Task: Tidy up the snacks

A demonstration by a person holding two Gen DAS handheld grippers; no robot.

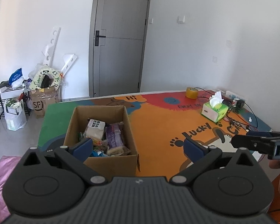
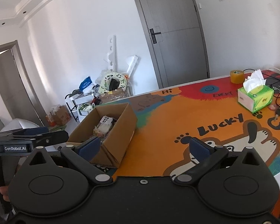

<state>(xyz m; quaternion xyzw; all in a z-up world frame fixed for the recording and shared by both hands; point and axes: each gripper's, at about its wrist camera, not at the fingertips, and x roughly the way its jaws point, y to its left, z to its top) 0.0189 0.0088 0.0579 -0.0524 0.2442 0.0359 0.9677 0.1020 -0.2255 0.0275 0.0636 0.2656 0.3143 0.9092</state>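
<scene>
An open cardboard box (image 1: pixel 100 160) stands on the colourful table mat and holds several wrapped snacks, among them a white packet (image 1: pixel 95 128) and a purple one (image 1: pixel 114 134). The box also shows in the right wrist view (image 2: pixel 121 128). My left gripper (image 1: pixel 138 147) is open and empty, held above the box's near right corner. My right gripper (image 2: pixel 143 146) is open and empty, over the mat to the right of the box. Each gripper appears at the edge of the other's view.
A green tissue box (image 1: pixel 214 110) (image 2: pixel 255 99), a roll of yellow tape (image 1: pixel 191 92) (image 2: pixel 237 76) and cables with keys (image 1: pixel 237 119) lie at the table's far right. A door, a shoe rack and cartons stand beyond the table on the left.
</scene>
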